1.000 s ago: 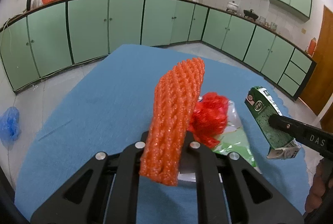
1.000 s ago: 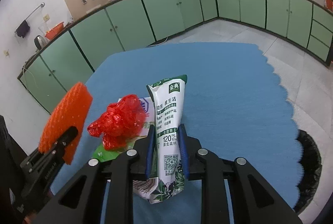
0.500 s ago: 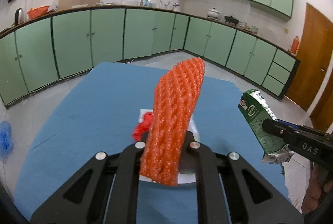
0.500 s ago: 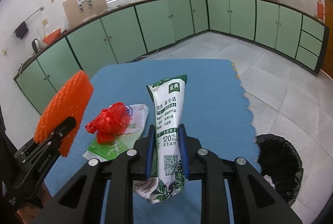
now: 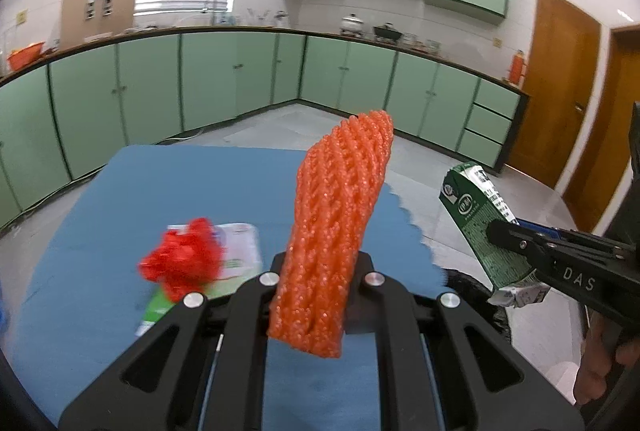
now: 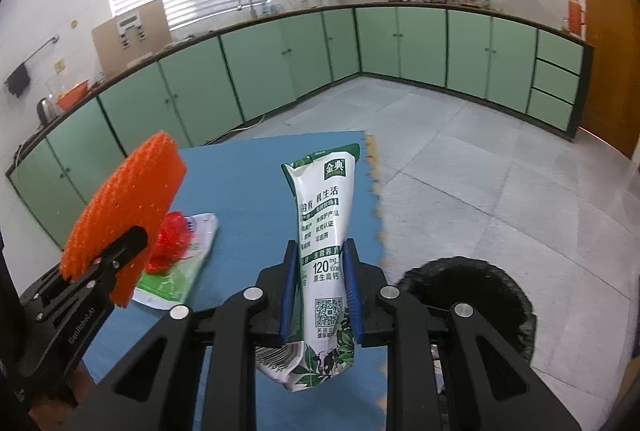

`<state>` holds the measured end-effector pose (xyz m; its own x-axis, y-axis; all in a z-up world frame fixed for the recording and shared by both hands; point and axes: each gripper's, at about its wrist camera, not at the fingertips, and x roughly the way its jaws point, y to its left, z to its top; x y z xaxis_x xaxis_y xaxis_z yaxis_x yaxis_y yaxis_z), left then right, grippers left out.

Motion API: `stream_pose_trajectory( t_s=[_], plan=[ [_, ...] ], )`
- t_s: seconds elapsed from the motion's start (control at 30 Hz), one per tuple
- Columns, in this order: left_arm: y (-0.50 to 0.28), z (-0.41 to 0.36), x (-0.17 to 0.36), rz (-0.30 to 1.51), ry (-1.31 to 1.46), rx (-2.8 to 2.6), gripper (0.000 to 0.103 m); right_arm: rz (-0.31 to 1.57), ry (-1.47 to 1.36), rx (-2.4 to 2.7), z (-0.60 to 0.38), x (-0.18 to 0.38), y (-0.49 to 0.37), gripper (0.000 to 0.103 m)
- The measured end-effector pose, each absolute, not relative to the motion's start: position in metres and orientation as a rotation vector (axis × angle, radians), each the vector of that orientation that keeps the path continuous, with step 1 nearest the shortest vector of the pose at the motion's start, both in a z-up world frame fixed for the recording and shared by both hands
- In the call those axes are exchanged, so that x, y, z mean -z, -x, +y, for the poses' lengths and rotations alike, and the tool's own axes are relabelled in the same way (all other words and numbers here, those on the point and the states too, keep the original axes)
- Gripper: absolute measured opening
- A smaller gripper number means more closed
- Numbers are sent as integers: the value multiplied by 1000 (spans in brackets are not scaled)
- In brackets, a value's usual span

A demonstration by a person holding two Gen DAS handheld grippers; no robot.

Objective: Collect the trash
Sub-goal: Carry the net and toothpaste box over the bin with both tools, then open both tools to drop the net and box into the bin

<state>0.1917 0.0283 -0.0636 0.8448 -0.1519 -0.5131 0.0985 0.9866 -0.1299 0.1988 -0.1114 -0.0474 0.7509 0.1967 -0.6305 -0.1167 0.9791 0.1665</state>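
The left claw (image 5: 320, 295) is clamped on an orange foam fruit net (image 5: 336, 227), a soft sleeve of knobbly, woven-looking mesh; in the left wrist view it stands in the centre of the frame, its long axis running from the pads at lower centre up and slightly to the right, and its lower end hangs below the grip. In the right wrist view the same net (image 6: 128, 219) shows at the left edge as a flat, pitted slab tilted up to the right. The right claw (image 6: 322, 295) is clamped on a crushed milk carton (image 6: 322, 243), white and green glossy card with printed text and a QR code; the blue-edged pads press its narrowed waist, its long axis is nearly upright in the centre of the frame, the flattened top pointing up and the crumpled base hanging below the pads. In the left wrist view the carton (image 5: 484, 227) sits at the right edge, leaning to the upper left. Left of centre in both views, on the blue cloth-covered table (image 6: 240, 187), lies a crumpled red plastic bag (image 5: 182, 263), shiny and bunched, resting on a flat white and green plastic wrapper (image 6: 182, 271). The cloth has a scalloped right edge. At lower right of the right wrist view a black bin bag (image 6: 484, 295) gapes on the grey tiled floor (image 6: 480, 159), just beside the table edge. Pale green cabinets (image 6: 280, 71) curve across the upper half of both frames
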Motion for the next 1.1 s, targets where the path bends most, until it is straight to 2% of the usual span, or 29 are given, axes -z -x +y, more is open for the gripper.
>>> stream_pose_trajectory(
  t_s=[0.43,0.97,1.07,1.1],
  plan=[
    [-199,-75,84,597,56,327,9,700,-169,-2,-209,56,-167,22],
    [-226,-175,127,681,-9,495,9,763,-234,132,-282,99,-159,22],
    [-235,-187,136,718,-19,514,14,788,-228,145,-290,109,-164,23],
    [-238,-188,138,730,-17,516,23,797,-226,151,-293,114,-166,24]
  ],
)
